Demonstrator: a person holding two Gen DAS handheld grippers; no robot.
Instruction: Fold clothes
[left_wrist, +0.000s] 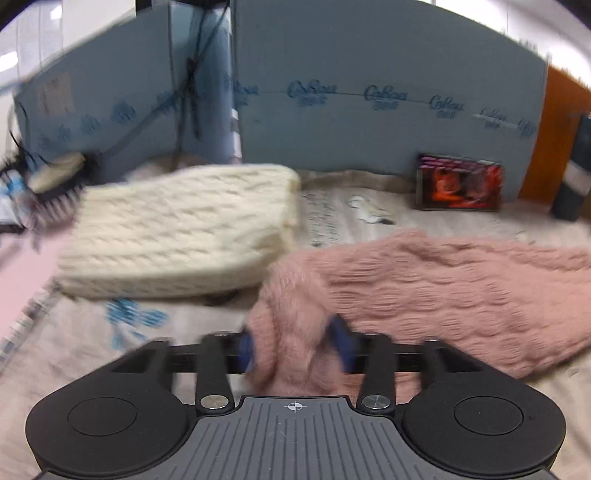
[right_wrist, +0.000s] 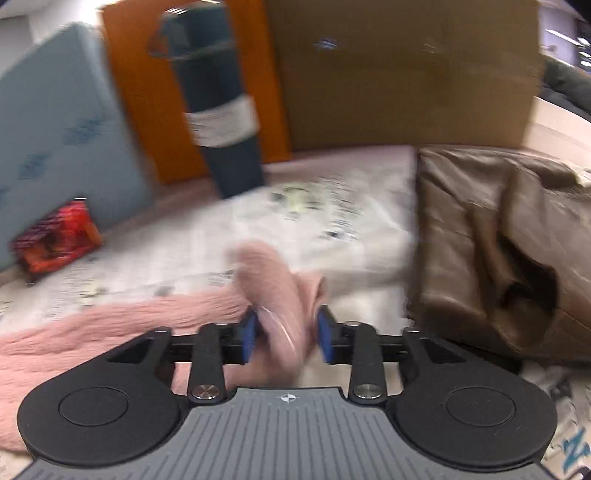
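Note:
A fuzzy pink knitted sweater (left_wrist: 461, 284) lies across the printed bedsheet (left_wrist: 332, 214). My left gripper (left_wrist: 295, 347) is shut on a bunched end of the pink sweater, which fills the gap between its blue pads (left_wrist: 245, 349). My right gripper (right_wrist: 288, 336) is shut on another bunched part of the same sweater (right_wrist: 110, 332), which trails off to the left. A folded cream cable-knit sweater (left_wrist: 184, 229) lies to the left of the pink one. Both views are motion-blurred.
Blue foam boards (left_wrist: 369, 92) wall the back. A red-and-black box (left_wrist: 460, 182) and a dark tube (right_wrist: 221, 110) stand by them. A brown leather garment (right_wrist: 498, 240) lies at the right, before a cardboard box (right_wrist: 406, 74). A hairbrush (left_wrist: 55, 199) lies at far left.

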